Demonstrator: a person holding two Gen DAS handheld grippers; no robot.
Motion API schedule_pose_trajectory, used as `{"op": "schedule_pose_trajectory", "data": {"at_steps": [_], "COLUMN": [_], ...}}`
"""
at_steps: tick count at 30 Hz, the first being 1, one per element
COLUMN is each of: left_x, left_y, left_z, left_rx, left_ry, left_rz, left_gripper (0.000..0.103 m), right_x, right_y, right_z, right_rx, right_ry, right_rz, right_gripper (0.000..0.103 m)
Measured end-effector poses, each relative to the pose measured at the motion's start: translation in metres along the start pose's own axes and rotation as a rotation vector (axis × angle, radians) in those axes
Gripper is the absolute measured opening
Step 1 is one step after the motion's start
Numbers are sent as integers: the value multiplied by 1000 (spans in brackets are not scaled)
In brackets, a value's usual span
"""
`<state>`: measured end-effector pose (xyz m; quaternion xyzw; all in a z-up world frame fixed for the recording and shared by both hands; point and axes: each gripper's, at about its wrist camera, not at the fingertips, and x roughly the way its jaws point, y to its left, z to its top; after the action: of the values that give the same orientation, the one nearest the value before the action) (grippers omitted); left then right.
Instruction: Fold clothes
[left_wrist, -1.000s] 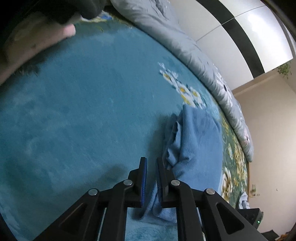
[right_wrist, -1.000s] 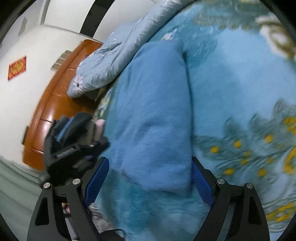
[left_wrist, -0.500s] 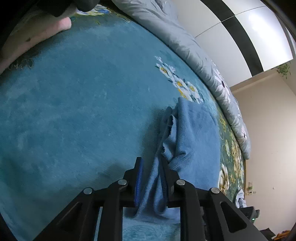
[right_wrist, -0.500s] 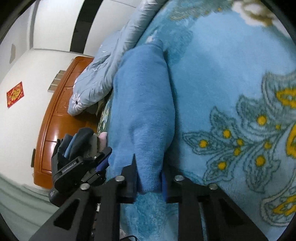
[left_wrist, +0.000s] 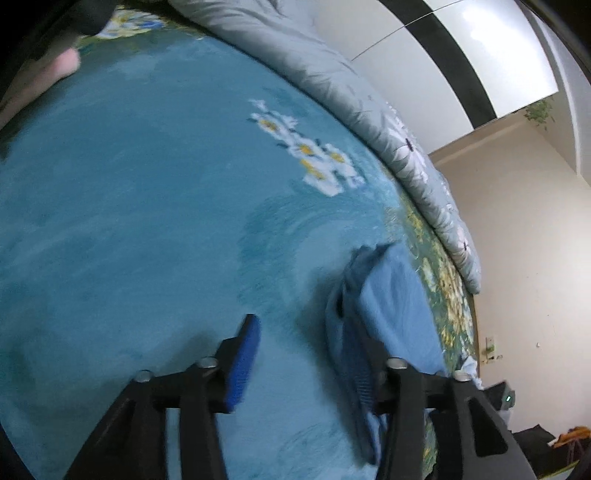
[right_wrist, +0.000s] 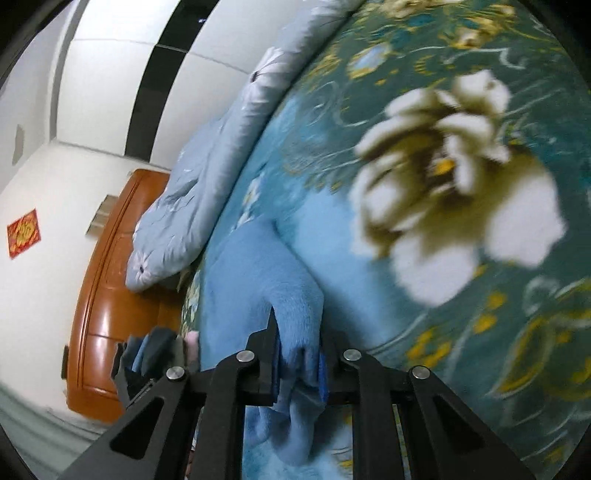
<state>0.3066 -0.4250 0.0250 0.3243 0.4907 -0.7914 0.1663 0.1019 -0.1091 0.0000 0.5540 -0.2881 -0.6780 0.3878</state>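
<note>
Two risks are judged from here. First, the folded blue garment (right_wrist: 258, 280) is carried by the right gripper (right_wrist: 299, 365) alone at one near edge; the loose layers could be pulled out of the stack and the fold undone if that end is dragged across the plush bed cover (left_wrist: 147, 221). Second, the left gripper (left_wrist: 306, 354) is being opened while its right finger (left_wrist: 373, 365) is seen pressed against the garment's left side (left_wrist: 399, 314); a layer could be snagged on the pad and the pile skewed.

Jaw state, near first. Right gripper: jaws narrow and clamped on a bunched near edge of the garment, cloth seen squeezed between the blue pads and hanging below them. Left gripper: jaws opening, now moderately wide, nothing gripped; only bed cover is seen between the pads, with the garment just outside to the right, touching or just beside the right finger (cannot be told exactly, the edge is blurred).

Farther out: the garment's bulk is laid away from the right jaws toward the grey quilt (right_wrist: 207, 177), whose lower end lies close to its far left part. In the left wrist view the garment sits near the right edge of the bed, well apart from the quilt (left_wrist: 332, 92).
</note>
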Motion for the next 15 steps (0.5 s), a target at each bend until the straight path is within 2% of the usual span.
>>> {"op": "schedule_pose_trajectory", "data": {"at_steps": [3,6,9,10,13,15], "left_x": [18,42,69,76,93,101], "left_y": [-14,-24,-31,-34,-39,-42], "left_z": [11,15,17,17,18,20], "left_rx": [10,17,23,31,60,75], "left_ry": [-26,-8,47,63,100,119], "left_rz": [-35,-57,-77,-75,-62,-59], "left_gripper": [69,72,72,72,72,72], "right_x": [-3,-4,-16,-21,-35,-33], "right_y": [-9,-10,-12,-13,-20,-18], "right_z": [4,3,2,2,-5,-16], "right_rx": [22,18,21,24,53,50], "right_ry": [-14,-20,-54,-68,-92,-72], "right_rz": [-19,-48,-61,-63,-85,-112], "right_gripper": [17,22,40,49,51,51]}}
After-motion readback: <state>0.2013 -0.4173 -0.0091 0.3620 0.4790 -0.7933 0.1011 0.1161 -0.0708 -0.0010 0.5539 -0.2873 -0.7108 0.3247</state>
